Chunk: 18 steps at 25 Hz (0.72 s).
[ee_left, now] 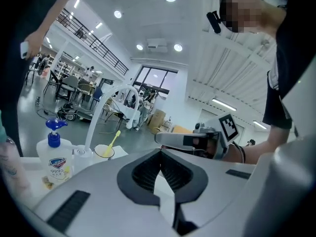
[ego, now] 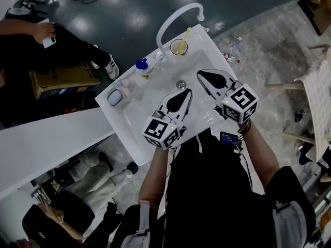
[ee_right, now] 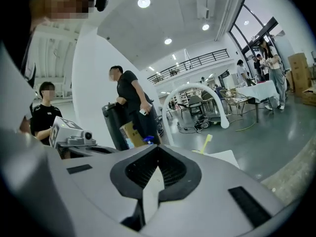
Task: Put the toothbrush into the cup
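Observation:
A yellow toothbrush (ego: 184, 36) stands head-up in a pale cup (ego: 179, 47) on the back rim of the white sink (ego: 130, 133), beside the faucet. In the left gripper view the cup (ee_left: 103, 152) and toothbrush (ee_left: 114, 138) show ahead to the left. The right gripper view shows only the toothbrush (ee_right: 206, 143), over its jaws. My left gripper (ego: 187, 91) hovers over the basin, shut and empty. My right gripper (ego: 199, 72) is beside it on the right, a little nearer the cup, also shut with nothing in it. Both are apart from the cup.
A tall white faucet (ego: 176, 17) arches over the basin, whose drain (ego: 181, 84) lies below the gripper tips. A blue-capped soap bottle (ego: 142, 66) and a small tray (ego: 116, 97) sit on the sink's left rim. People stand at the left near a cardboard box (ego: 62, 81).

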Motion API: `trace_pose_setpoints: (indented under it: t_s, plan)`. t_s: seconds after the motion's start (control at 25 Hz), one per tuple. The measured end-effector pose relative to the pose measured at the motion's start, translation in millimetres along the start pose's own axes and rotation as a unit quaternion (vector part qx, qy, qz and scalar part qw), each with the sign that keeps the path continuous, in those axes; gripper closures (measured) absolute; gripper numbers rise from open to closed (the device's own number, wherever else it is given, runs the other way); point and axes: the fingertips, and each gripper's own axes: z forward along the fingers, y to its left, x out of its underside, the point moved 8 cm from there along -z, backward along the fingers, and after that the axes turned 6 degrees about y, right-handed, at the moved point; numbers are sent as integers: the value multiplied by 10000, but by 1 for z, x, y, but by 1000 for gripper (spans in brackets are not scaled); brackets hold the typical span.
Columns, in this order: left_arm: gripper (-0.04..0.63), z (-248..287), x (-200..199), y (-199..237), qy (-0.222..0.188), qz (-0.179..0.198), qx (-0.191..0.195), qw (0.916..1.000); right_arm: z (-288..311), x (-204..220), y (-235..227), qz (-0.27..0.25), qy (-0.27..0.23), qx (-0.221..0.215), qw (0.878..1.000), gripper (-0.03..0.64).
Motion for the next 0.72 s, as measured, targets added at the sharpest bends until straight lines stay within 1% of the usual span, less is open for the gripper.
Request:
trace_pose_setpoints:
  t_s: [0.12, 0.28, 0.4, 0.56, 0.72]
  plan:
    - [588, -9, -3, -12, 2, 44, -70, 10000, -18, 3, 26, 65, 29, -149, 9999, 601]
    - [588, -18, -4, -28, -122, 91, -91, 9998, -35, 17, 45, -54, 37, -340, 9994, 601]
    - [588, -26, -1, -42, -150, 150, -163, 9996, -46, 20, 52, -149, 29, -378, 9992, 601]
    - [588, -35, -1, -57, -167, 145, -347, 9992, -60, 20, 56, -105, 4, -470, 9988, 601]
    - [588, -43, 5, -72, -199, 202, -512, 9983, -70, 28, 55, -37, -21, -595, 9982, 601]
